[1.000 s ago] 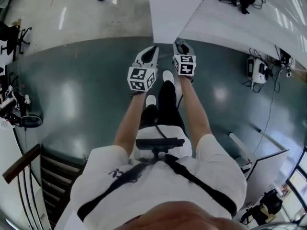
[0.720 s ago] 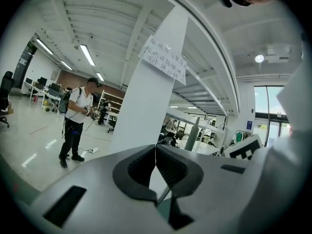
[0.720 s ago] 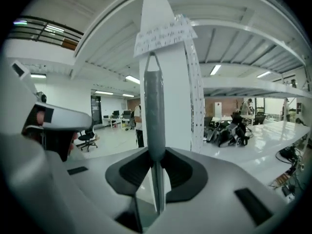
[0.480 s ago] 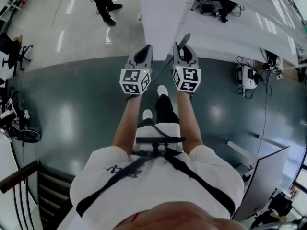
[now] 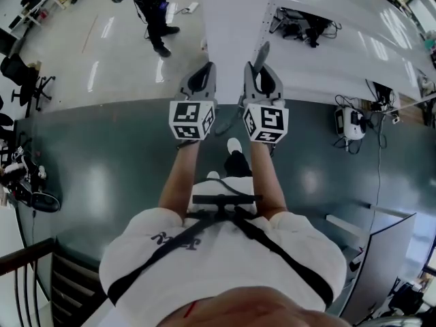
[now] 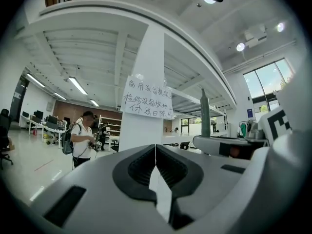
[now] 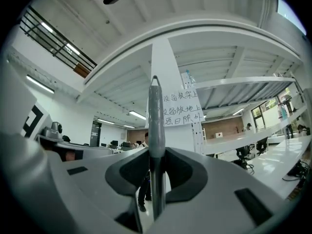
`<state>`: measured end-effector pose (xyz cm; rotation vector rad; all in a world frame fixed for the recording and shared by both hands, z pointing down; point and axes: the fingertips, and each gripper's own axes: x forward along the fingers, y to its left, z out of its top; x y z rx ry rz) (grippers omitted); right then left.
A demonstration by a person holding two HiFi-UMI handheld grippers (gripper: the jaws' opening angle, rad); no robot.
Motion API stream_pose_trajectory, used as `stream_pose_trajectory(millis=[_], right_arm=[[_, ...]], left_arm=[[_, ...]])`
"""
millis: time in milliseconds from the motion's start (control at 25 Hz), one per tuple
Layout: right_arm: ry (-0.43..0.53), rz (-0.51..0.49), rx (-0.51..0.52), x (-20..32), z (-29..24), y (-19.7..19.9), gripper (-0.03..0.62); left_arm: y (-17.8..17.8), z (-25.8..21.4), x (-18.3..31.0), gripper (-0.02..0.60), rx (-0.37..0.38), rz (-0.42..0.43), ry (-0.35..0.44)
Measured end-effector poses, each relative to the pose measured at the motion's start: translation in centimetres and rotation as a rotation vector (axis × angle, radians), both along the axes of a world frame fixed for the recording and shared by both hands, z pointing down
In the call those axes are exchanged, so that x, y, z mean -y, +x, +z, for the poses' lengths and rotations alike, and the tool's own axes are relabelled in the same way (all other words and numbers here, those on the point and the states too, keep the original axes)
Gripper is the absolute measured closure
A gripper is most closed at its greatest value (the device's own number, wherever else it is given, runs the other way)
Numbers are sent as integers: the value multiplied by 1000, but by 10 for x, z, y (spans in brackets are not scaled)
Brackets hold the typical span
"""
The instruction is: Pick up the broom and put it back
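Observation:
The broom shows only as a grey handle [image 7: 155, 116] standing upright between the jaws of my right gripper [image 7: 156, 156], which is shut on it. In the head view the handle's top [image 5: 261, 51] pokes out beyond the right gripper [image 5: 261, 70]. Its brush end is hidden. My left gripper [image 5: 206, 70] is held level beside it, a little to the left. Its jaws [image 6: 155, 152] are shut with nothing between them. The left gripper view also catches the right gripper [image 6: 229, 147] and the handle [image 6: 205, 113] at the right.
A white pillar [image 5: 231, 26] with a handwritten paper sign [image 6: 147, 98] stands straight ahead. A person with a backpack [image 6: 82, 138] stands to its left. White tables [image 5: 354, 39] run to the right, with cables and a device [image 5: 349, 122] on the dark floor. A stair rail [image 5: 27, 257] is at the lower left.
Both grippers have risen, and the broom handle has come up with the right one. More of the pillar and the person beside it now shows ahead.

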<state>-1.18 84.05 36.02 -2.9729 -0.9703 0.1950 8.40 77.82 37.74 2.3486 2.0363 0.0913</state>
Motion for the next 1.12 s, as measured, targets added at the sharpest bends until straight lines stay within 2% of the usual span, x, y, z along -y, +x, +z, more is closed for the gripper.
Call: stream_pose_trajectory(millis=[280, 480, 640, 880, 1120], right_arm=[[-34, -38, -23, 24, -31, 17, 496], [-61, -125, -39, 57, -52, 55, 496], [-81, -252, -68, 95, -68, 97, 496], [-62, -462, -85, 158, -68, 167, 496], [-26, -754, -104, 230, -66, 242, 496]], left_arm=[[26, -26, 28, 569, -18, -70, -1], [58, -46, 71, 570, -8, -145, -42], [95, -52, 115, 569, -17, -268, -26], [144, -59, 190, 570, -39, -464, -29], [190, -63, 277, 570, -46, -755, -27]])
